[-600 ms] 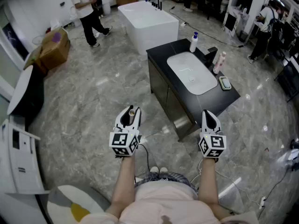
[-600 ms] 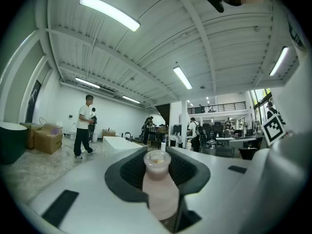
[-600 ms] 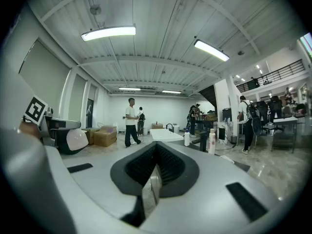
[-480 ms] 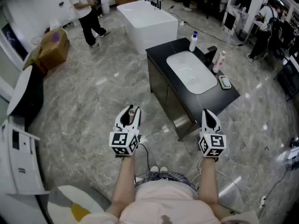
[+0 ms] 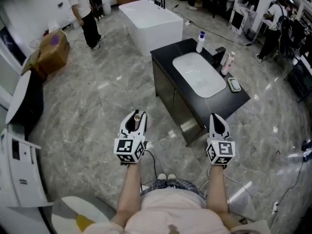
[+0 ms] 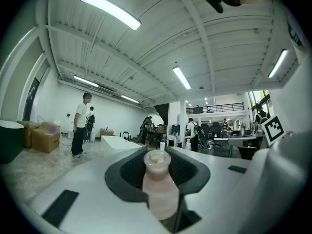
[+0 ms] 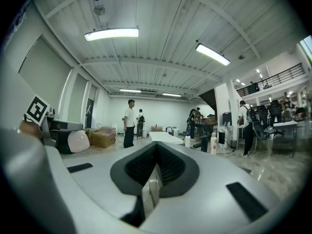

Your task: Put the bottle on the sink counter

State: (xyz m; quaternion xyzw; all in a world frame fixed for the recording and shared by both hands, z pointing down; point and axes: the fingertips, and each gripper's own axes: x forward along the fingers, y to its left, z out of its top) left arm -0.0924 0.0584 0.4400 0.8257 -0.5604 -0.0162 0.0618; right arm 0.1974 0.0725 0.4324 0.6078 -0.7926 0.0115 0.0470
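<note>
My left gripper (image 5: 136, 119) is shut on a small pale pink bottle (image 6: 158, 189) that stands upright between its jaws, its open top (image 5: 137, 115) showing from above. My right gripper (image 5: 218, 123) is shut with nothing in it; its jaws meet in the right gripper view (image 7: 152, 186). Both are held level over the floor, short of the black sink counter (image 5: 233, 102) with its white basin (image 5: 199, 75). The counter lies ahead and to the right.
On the counter stand a white bottle with a blue cap (image 5: 200, 42), a pink-white bottle (image 5: 227, 64), a black tap (image 5: 219, 55) and a soap dish (image 5: 234, 85). A white bathtub (image 5: 148, 22) lies beyond. People stand at the back (image 5: 83, 11). Boxes (image 5: 52, 49) sit left.
The view has shifted slightly, so the counter and bathtub sit a little higher in the picture. Both grippers keep their places and states. The person at the back left has stepped further away.
</note>
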